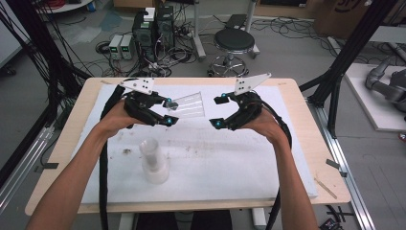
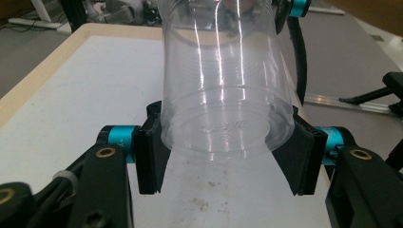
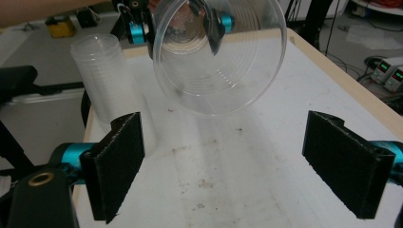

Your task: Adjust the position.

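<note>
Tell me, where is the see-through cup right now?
The clear cup is pinched at its base in the left tongs, held on its side above the far middle of the white table mat, its mouth toward the open right tongs.

A lab: power supplies (image 1: 121, 46) (cables everywhere) on the floor beyond the table (image 1: 306, 124).

Clear cup (image 2: 223, 90): thin transparent plastic, glossy, ribbed rings, embossed base. Stack of cups (image 1: 154, 162): same plastic, looks cloudier. Table cover (image 1: 230, 158): white, matt, stained with brown specks. Table edge (image 1: 316, 139): light wood, smooth. Left gripper (image 2: 223, 156) and right gripper (image 3: 223, 161): matt black plastic, rough-textured black pads (image 3: 121, 161), shiny teal metal collars, brass-coloured inserts.
</note>
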The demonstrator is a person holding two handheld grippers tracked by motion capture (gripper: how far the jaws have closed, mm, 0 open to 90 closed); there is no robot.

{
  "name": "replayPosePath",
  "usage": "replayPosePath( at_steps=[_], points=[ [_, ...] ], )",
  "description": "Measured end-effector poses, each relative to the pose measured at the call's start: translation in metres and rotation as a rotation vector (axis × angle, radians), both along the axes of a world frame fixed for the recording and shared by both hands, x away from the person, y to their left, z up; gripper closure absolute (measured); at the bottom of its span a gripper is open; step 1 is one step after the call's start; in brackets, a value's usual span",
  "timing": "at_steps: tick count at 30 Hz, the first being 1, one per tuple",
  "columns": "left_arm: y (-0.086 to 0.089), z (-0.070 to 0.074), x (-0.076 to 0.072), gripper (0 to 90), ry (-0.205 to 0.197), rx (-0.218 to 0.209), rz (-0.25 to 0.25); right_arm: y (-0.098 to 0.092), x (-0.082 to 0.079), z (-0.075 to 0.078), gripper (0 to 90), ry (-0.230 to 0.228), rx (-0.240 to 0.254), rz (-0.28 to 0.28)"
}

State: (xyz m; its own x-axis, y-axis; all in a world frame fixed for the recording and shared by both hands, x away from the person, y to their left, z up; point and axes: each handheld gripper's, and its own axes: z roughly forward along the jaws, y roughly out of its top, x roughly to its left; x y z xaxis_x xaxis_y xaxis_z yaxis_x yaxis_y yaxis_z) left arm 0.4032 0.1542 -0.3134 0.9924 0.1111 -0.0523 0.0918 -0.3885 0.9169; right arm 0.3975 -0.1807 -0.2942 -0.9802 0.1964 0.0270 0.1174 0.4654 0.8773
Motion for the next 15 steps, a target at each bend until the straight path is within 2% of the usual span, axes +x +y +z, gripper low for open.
replayPosePath(
  at_steps=[2,3,10,15],
  points=[
    [0.0,-0.002,0.0,42.1,0.0,-0.021,0.0,-0.001,0.0,-0.004,13.7,0.008,0.011,-0.005],
    [0.0,-0.004,0.0,42.2,0.001,-0.049,-0.003,-0.001,0.0,-0.004,13.8,0.008,0.013,-0.002],
    [0.001,-0.008,0.0,42.1,0.009,-0.118,-0.017,-0.002,0.0,-0.013,13.9,0.027,0.105,0.004],
    [0.002,-0.01,0.001,42.2,0.005,-0.156,-0.03,0.002,0.0,-0.016,13.9,0.038,0.107,0.013]
  ],
)
